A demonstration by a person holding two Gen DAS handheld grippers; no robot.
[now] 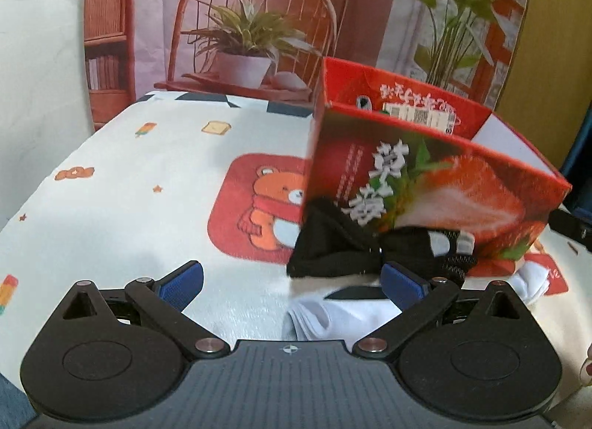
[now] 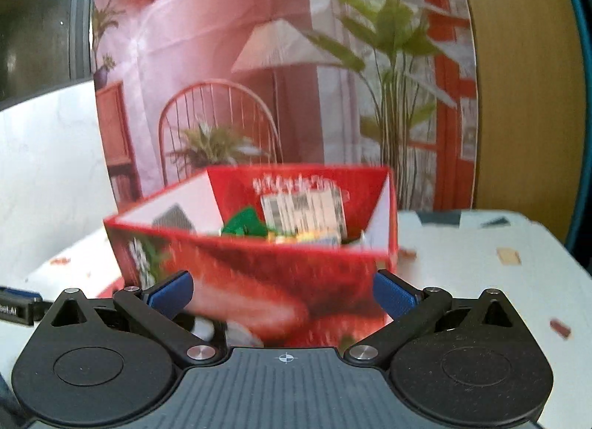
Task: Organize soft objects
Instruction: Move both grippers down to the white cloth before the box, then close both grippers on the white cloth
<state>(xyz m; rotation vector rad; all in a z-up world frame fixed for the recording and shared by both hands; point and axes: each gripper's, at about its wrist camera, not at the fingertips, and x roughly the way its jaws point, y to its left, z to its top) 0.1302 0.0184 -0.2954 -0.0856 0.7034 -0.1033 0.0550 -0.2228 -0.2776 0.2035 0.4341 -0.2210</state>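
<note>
Left wrist view peers low across the patterned tablecloth [image 1: 148,177], close on the red strawberry box [image 1: 425,188]. Right wrist view faces that same box [image 2: 259,273] head-on, even closer, backdrop behind both.

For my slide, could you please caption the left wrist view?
Open left gripper nears black sock and white sock beside the strawberry box.

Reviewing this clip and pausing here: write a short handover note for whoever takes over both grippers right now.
Left gripper: open, holding nothing, pointed at the cloth pile.
Right gripper: open, holding nothing, facing the red strawberry box.
Things: black sock and white cloth lie on the tablecloth against the box's front wall. The box already holds some items, blurred; a green one shows.
Done: part of the sorting, apparently.
Left: pick up the black sock and white cloth and put them in the box.
</note>
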